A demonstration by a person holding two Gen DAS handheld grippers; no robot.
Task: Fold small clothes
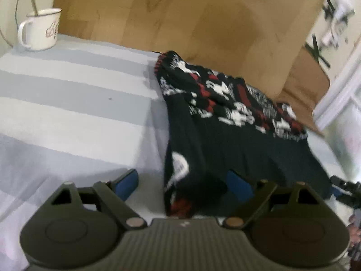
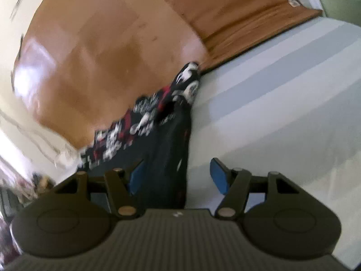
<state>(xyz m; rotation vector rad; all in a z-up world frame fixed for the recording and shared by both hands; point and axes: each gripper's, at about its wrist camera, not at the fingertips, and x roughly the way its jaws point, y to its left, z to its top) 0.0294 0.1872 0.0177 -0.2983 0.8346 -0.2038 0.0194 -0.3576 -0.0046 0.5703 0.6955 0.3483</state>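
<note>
A small black garment (image 1: 225,122) with a red and white pattern lies on the striped table cloth (image 1: 74,103), reaching the far table edge. My left gripper (image 1: 183,184) is open, its blue pads either side of the garment's near left corner. In the right wrist view the same garment (image 2: 162,131) runs away from me along the cloth's left edge. My right gripper (image 2: 178,177) is open with the garment's near edge between its blue pads. The other gripper's tip (image 1: 345,187) shows at the right edge of the left wrist view.
A white enamel mug (image 1: 40,30) with a spoon stands at the far left corner of the table. Beyond the table edge is wooden floor (image 1: 191,15). A brown cardboard piece (image 1: 304,85) lies at the right, a brown mat (image 2: 243,15) past the far edge.
</note>
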